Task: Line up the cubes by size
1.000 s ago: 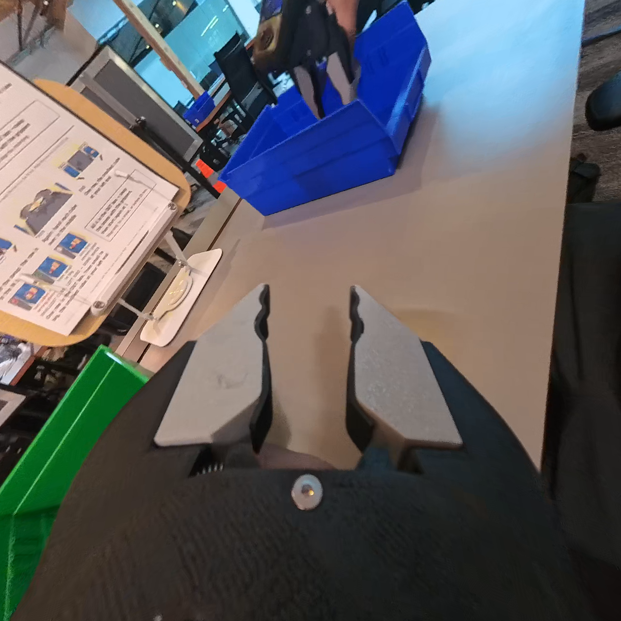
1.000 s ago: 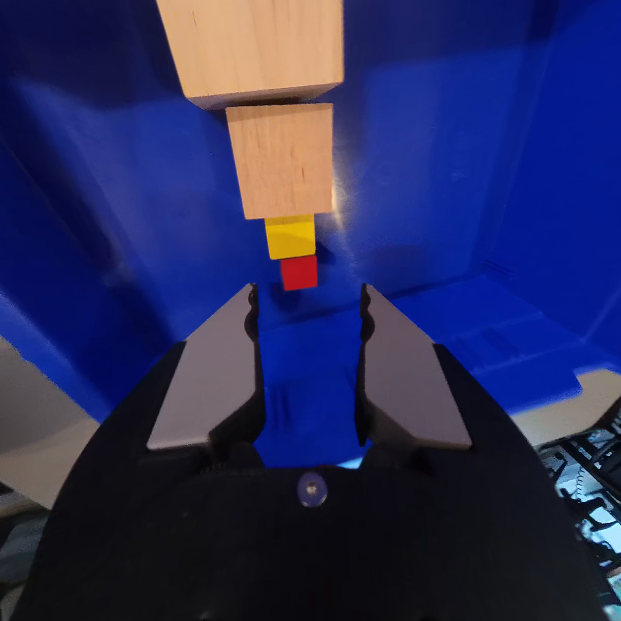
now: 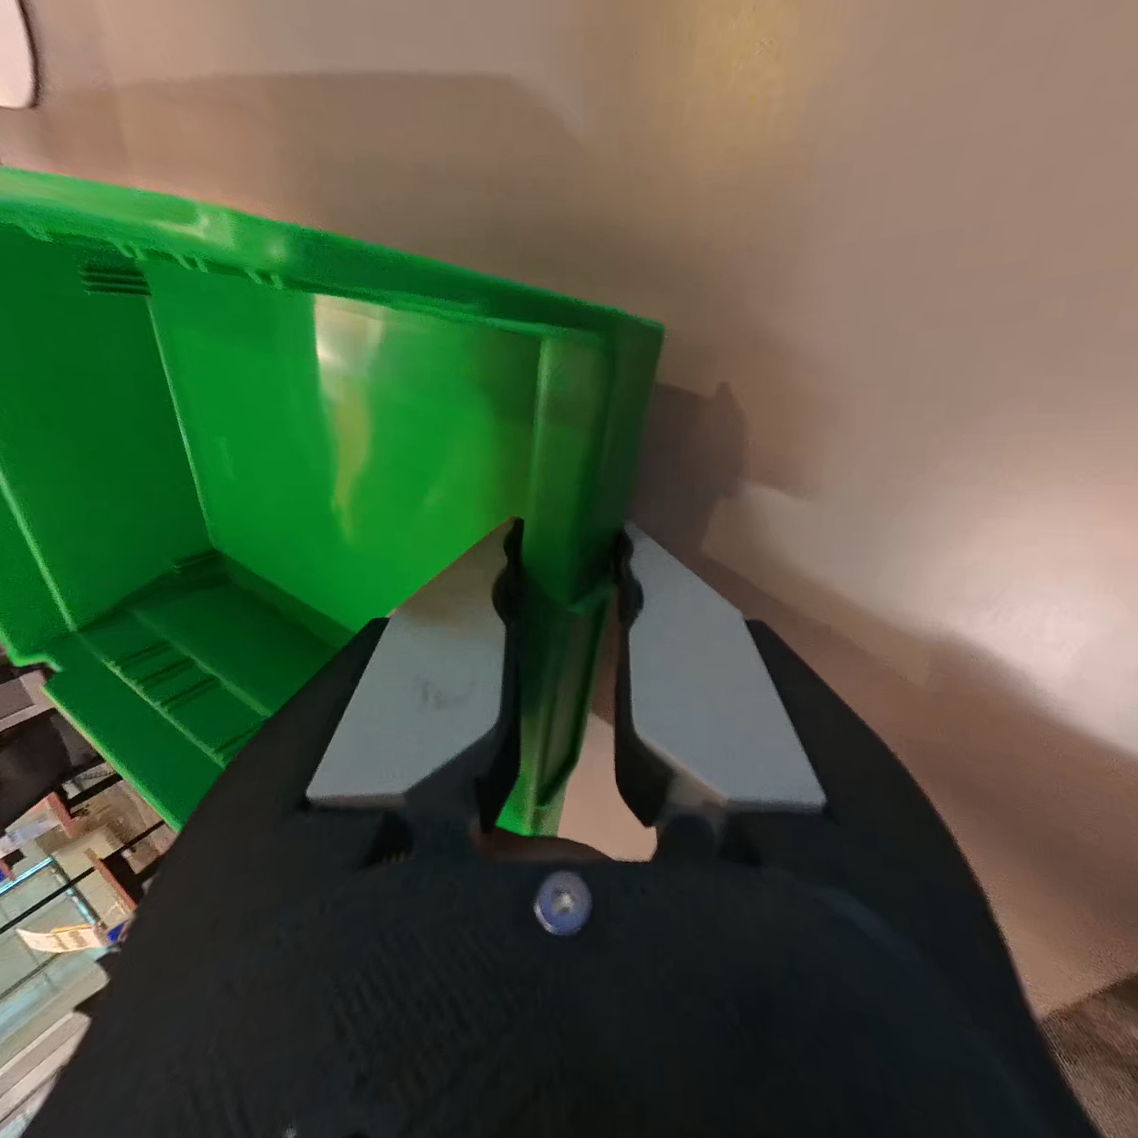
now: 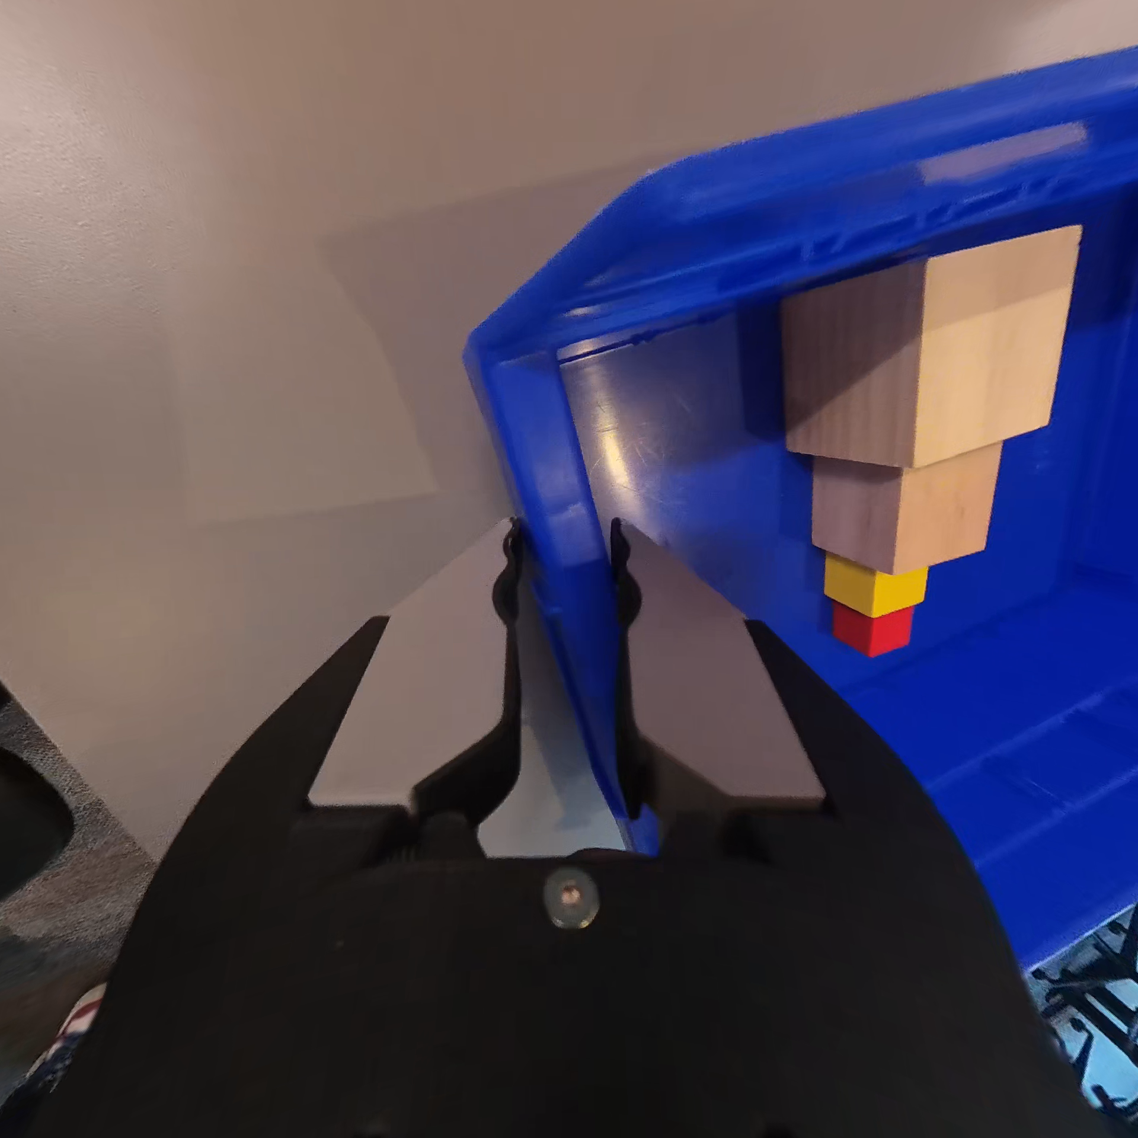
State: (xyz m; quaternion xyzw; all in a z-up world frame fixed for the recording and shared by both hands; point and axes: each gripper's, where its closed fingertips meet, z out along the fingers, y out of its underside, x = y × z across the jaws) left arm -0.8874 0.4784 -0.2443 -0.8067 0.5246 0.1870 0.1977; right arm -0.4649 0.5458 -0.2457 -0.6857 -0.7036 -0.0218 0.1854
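Four cubes stand in a touching row inside the blue bin (image 4: 985, 770), from large to small: a big wooden cube (image 4: 924, 345), a smaller wooden cube (image 4: 899, 511), a yellow cube (image 4: 874, 585) and a red cube (image 4: 871, 628). My right gripper (image 4: 564, 536) is shut on the blue bin's left wall, one finger inside and one outside. My left gripper (image 3: 568, 539) is shut on the right wall of an empty green bin (image 3: 246, 431) in the same way. Both views are a little blurred.
Both bins rest on a pale grey table (image 3: 862, 308), which also shows in the right wrist view (image 4: 246, 308). Its edge and the carpet floor (image 3: 1096, 1047) lie near my left gripper. Carpet (image 4: 61, 862) also shows at the lower left of the right wrist view.
My right gripper left the cubes, moved to the blue bin's left wall and closed on it. My left gripper swung from the open table to the green bin and closed on its right wall.
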